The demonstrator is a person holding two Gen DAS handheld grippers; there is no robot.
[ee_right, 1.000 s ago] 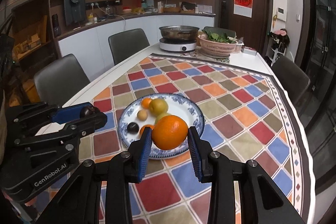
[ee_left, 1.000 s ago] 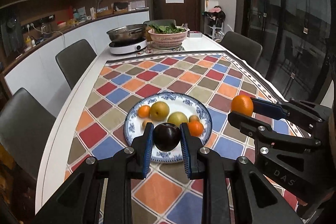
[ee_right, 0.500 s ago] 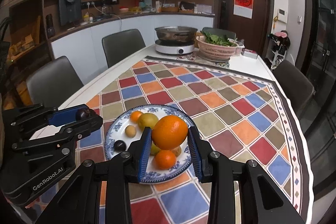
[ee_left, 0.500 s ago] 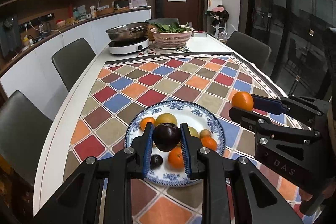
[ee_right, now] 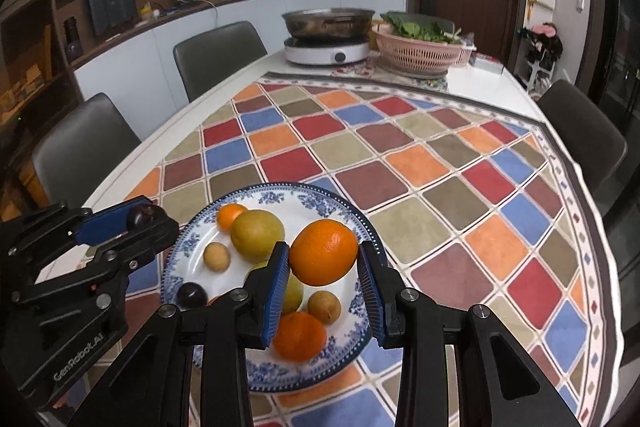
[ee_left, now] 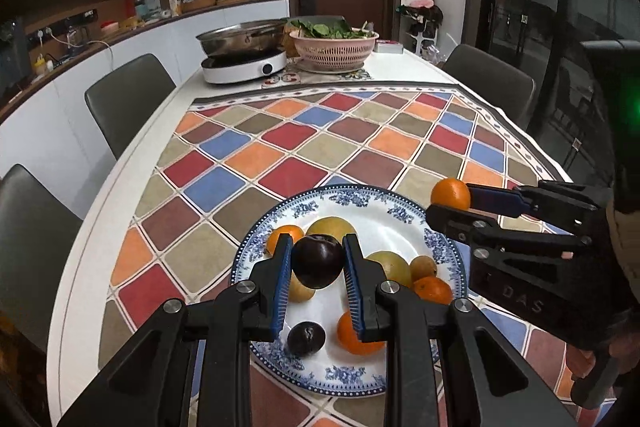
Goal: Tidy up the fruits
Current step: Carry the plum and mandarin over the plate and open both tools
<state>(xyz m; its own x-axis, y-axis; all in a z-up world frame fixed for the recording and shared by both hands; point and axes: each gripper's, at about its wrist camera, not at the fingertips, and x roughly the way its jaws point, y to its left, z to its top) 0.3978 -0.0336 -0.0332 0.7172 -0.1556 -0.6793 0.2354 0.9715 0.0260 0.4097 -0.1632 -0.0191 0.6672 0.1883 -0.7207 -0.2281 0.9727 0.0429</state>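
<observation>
My left tongs (ee_left: 316, 261) are clamped on a dark plum (ee_left: 318, 261), its sides pressed between the blue pads, held in the air above the near half of the blue-and-white plate (ee_left: 360, 197). My right tongs (ee_right: 323, 258) grip a large orange (ee_right: 323, 258) the same way — pads tight on both sides, the fruit lifted over the plate's right half. In the right view the left tongs come in over the plate's left rim; in the left view the right tongs reach over its right rim.

On the plate itself, seen from the left camera: a second, smaller dark plum (ee_left: 306, 337) near the front rim, an orange fruit (ee_left: 358, 335) just to the right of it, another orange one (ee_left: 434, 289) by the right rim with a small brown fruit (ee_left: 423, 267) touching it, two yellow-green pears (ee_left: 332, 227) toward the middle, and a small tangerine (ee_left: 282, 233) at the plate's left side. A further yellowish fruit sits partly hidden behind my left tongs.

The plate rests on a chequered cloth (ee_left: 304, 143) of red, blue, orange and olive diamonds spread over the white table (ee_left: 132, 163). Well beyond the plate, at the table's far end, stand a steel pan on a white hotplate (ee_left: 244, 65) and, beside it, a pink basket of greens (ee_left: 334, 47). Dark chairs (ee_left: 128, 99) line the table on both sides of the plate.
</observation>
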